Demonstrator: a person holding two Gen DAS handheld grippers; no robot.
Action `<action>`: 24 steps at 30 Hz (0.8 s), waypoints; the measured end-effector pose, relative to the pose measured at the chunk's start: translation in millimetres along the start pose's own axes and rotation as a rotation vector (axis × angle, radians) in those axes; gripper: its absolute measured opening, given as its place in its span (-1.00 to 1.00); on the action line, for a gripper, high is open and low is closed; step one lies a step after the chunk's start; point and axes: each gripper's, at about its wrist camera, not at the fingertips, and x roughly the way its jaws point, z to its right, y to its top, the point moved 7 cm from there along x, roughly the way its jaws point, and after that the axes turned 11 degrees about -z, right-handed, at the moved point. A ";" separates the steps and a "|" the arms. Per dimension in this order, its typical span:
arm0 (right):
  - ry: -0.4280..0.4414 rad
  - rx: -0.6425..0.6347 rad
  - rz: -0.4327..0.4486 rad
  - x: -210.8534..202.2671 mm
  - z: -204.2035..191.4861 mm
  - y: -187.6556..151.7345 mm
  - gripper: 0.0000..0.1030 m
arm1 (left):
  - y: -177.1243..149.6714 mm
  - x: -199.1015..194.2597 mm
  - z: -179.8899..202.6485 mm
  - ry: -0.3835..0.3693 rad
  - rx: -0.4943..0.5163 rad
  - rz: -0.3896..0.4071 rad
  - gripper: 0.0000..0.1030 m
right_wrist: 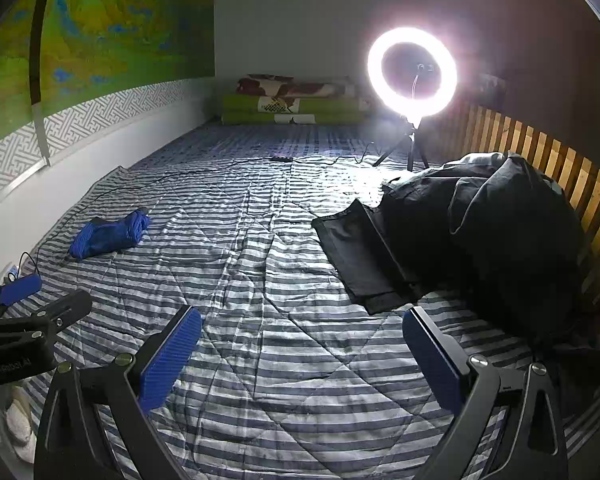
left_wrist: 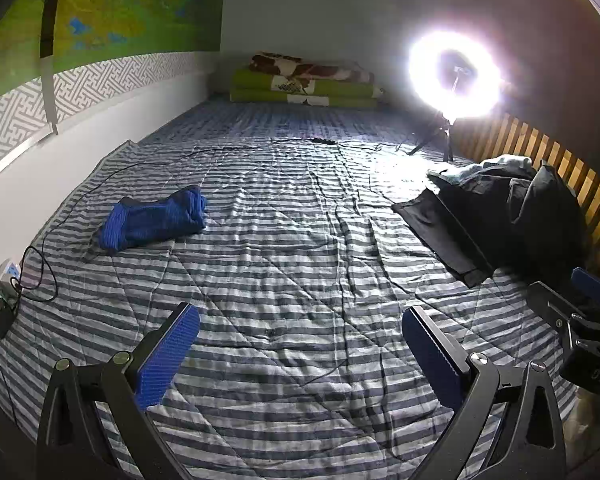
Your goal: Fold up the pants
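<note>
A heap of black pants lies at the right side of the striped bed, with one flat leg end spread toward the middle. A folded blue garment rests at the left. My left gripper hovers open over bare quilt near the front, nothing between its blue pads. My right gripper is open too, just in front of the black leg end and apart from it. Each gripper shows at the edge of the other's view: the right one, the left one.
The striped quilt covers the bed. A lit ring light on a tripod stands at the back right, its cable running across the quilt to a plug at the left wall. Folded blankets lie at the far end. A wooden slat rail borders the right.
</note>
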 end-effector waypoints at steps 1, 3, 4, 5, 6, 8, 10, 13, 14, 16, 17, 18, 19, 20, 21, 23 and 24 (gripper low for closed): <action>-0.001 0.000 0.000 0.2 -0.1 0.0 0.92 | 0.2 -0.3 -0.4 -0.001 0.000 0.002 0.99; 0.000 0.000 -0.001 0.7 -0.7 -0.5 0.92 | 0.1 -0.4 -0.2 0.002 0.000 0.002 0.99; 0.000 0.000 -0.002 0.5 -0.7 -0.2 0.92 | 0.1 0.0 0.4 0.002 0.000 0.002 0.99; 0.000 -0.001 0.000 0.6 -0.9 -0.7 0.92 | 0.0 0.1 0.7 0.002 0.000 0.002 0.99; 0.000 -0.001 0.000 0.5 -0.9 -0.7 0.92 | 0.2 0.1 0.3 0.001 -0.001 0.002 0.99; 0.000 0.000 -0.001 0.5 -0.8 -0.4 0.92 | 0.1 0.2 0.9 0.002 0.001 0.003 0.99; 0.000 0.000 0.000 0.2 -0.9 -1.9 0.92 | 0.3 0.1 0.9 0.001 0.000 0.003 0.99; 0.000 0.000 0.000 0.3 -0.7 -1.9 0.92 | 0.4 0.8 2.2 0.000 0.002 0.004 0.99; 0.000 0.000 -0.001 0.5 -1.0 -2.0 0.92 | 0.4 0.8 2.1 0.000 0.001 0.003 0.99; 0.001 0.000 -0.002 0.5 -1.3 -2.6 0.92 | 0.6 0.9 2.7 -0.001 0.001 0.003 0.99; 0.002 0.000 -0.003 1.0 -0.9 -2.8 0.92 | 0.7 0.9 2.7 0.000 0.001 0.004 0.99; 0.003 0.000 -0.004 1.1 -0.9 -2.7 0.92 | 1.1 1.0 2.5 0.000 0.001 0.005 0.99; 0.003 0.001 -0.005 0.9 -0.8 -2.6 0.92 | 1.0 1.1 3.9 0.001 0.001 0.005 0.99; 0.003 0.001 -0.004 1.1 -0.9 -2.6 0.92 | 1.3 1.2 4.0 0.000 0.001 0.005 0.99; 0.002 0.001 -0.004 1.1 -0.6 -2.6 0.92 | 1.2 1.1 4.0 0.000 0.002 0.005 0.99; 0.003 0.002 -0.004 1.3 -0.7 -2.5 0.92 | 1.6 1.5 4.6 0.001 0.003 0.005 0.99; 0.001 0.002 -0.004 1.4 -0.7 -2.4 0.92 | 1.9 1.9 4.9 0.001 0.004 0.004 0.99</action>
